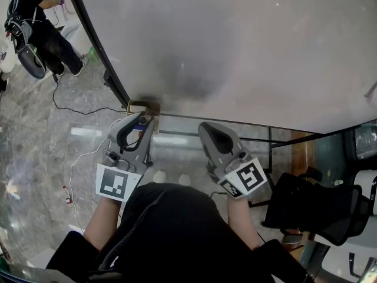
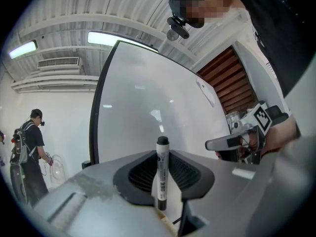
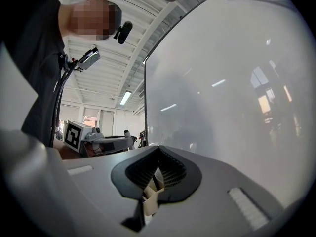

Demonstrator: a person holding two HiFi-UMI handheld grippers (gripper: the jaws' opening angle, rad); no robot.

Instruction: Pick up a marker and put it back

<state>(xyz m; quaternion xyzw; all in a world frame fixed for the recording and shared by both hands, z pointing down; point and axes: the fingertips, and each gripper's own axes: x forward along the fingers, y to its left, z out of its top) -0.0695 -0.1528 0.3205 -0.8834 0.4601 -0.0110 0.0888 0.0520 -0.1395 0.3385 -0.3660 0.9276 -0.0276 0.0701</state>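
A white marker (image 2: 162, 177) with a black cap stands upright between the dark pads of my left gripper (image 2: 162, 169), which is shut on it. In the head view the left gripper (image 1: 143, 118) points at the lower edge of the whiteboard (image 1: 235, 46), close to a small brass-coloured holder (image 1: 144, 106); the marker itself is hidden there. My right gripper (image 1: 207, 128) hangs beside it to the right, also facing the board. In the right gripper view its jaws (image 3: 158, 169) stand together with no marker between them.
The whiteboard (image 2: 148, 117) fills the space ahead of both grippers. A black office chair (image 1: 318, 208) stands at the right. A person (image 1: 35, 22) with a backpack stands at the far left, and a cable (image 1: 76, 108) trails over the marble floor.
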